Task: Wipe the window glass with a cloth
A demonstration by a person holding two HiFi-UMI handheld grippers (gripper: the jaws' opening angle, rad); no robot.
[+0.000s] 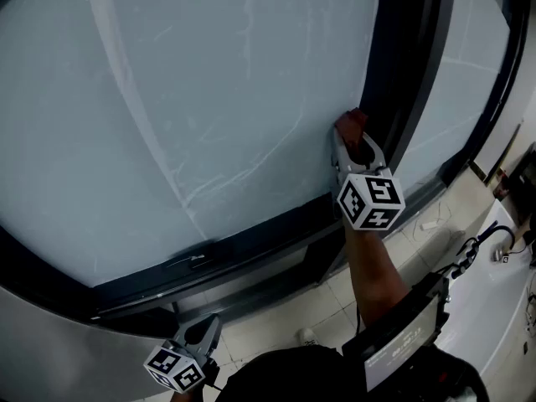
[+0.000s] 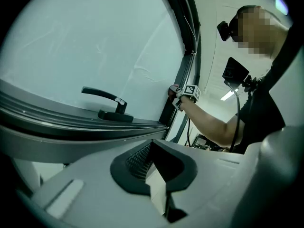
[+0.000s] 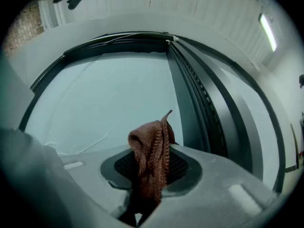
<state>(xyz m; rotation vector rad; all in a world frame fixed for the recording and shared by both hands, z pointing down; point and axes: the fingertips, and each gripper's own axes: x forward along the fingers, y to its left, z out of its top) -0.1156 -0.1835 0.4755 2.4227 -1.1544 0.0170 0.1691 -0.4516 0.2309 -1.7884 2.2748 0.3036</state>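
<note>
Right gripper (image 1: 353, 137): jaws clamped on a reddish-brown cloth (image 1: 352, 122), which bunches up out of them.
Cloth: held up at the right edge of the glass (image 1: 184, 99), just beside the dark frame (image 1: 404, 74), above the pane's lower corner.
Glass: pale and frosted-looking, with faint streaks and smears across it.
Left gripper (image 1: 208, 329): low, near the person's body and well away from the pane, jaws together with nothing between them.
Handle (image 2: 105, 97): black lever on the lower frame rail, seen from the left gripper view, untouched.
Floor (image 1: 293, 308): light tiles below the window.
</note>
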